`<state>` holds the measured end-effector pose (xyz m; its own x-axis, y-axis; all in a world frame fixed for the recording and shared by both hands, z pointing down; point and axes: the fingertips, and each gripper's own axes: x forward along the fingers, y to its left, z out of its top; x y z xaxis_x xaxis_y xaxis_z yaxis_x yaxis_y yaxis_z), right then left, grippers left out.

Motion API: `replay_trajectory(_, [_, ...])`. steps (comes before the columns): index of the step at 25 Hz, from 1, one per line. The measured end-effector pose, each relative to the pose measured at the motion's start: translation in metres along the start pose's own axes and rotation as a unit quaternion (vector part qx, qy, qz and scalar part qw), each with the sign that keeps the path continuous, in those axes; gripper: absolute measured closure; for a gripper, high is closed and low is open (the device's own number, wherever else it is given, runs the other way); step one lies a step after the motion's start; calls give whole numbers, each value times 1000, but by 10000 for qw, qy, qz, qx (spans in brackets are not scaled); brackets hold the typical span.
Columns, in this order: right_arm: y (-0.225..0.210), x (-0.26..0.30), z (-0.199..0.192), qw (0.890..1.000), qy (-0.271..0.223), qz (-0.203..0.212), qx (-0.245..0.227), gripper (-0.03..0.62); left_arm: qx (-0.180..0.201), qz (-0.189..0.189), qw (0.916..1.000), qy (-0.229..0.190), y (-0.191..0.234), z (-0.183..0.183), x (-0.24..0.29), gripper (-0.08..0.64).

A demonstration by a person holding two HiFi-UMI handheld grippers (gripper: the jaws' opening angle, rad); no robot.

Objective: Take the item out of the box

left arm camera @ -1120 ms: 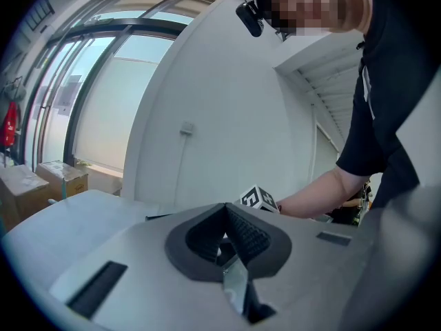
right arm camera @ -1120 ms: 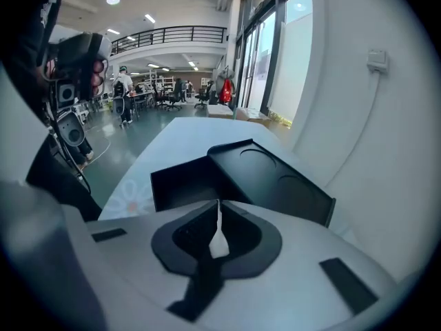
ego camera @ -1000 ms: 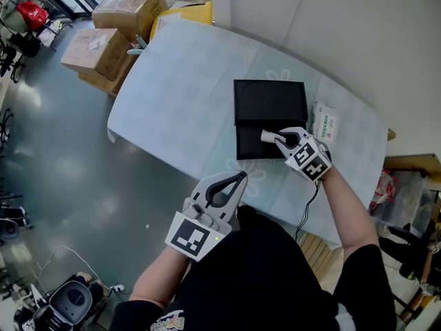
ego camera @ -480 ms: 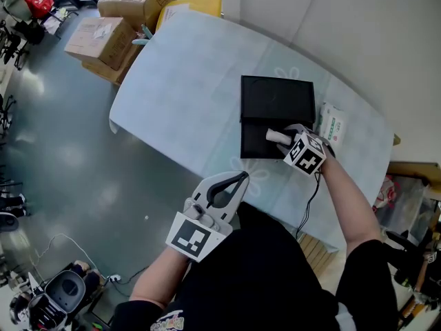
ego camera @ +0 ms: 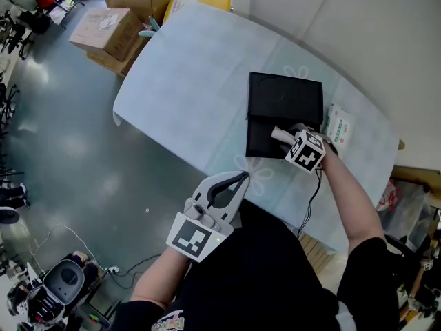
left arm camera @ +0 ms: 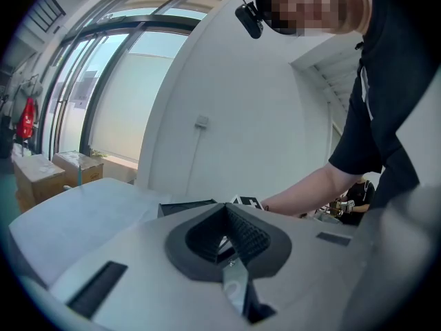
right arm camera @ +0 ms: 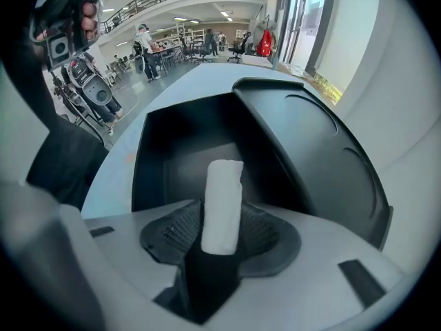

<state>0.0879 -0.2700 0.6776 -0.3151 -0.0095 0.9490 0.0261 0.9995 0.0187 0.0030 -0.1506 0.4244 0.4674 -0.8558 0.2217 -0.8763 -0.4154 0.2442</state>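
The black box [ego camera: 258,145] lies open on the pale blue tabletop [ego camera: 193,81], its lid [ego camera: 286,96] folded flat on the far side of the tray. The right gripper [ego camera: 281,135] points steeply down into the tray, near the box's right wall. Its fingers [right arm camera: 265,234] have just been opening and now stand wide apart. A white roll [right arm camera: 222,205] stands between them, its far end aimed at the dark floor of the box. The pads spread out on either side of the roll and do not clamp it. Whether the roll's tip touches the box floor cannot be told. The left gripper [ego camera: 238,178] hangs off the near edge of the tabletop, well apart from the box and close to the person's body. Its fingers [left arm camera: 248,234] are together at the tips with nothing between them. A white and green packet [ego camera: 339,124] lies just beside the box's right wall. Cardboard cartons [ego camera: 114,29] sit on the floor well beyond the box's far left corner.
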Motion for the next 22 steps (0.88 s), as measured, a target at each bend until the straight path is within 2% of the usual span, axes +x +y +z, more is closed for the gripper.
replay_trajectory(9, [0, 1, 1, 9997, 70, 248, -26, 436, -36, 6, 10000, 35, 3, -1, 1, 551])
replay_trajectory(22, [0, 1, 1, 9998, 51, 193, 1, 454, -3, -64, 10000, 63, 4, 0, -1, 551])
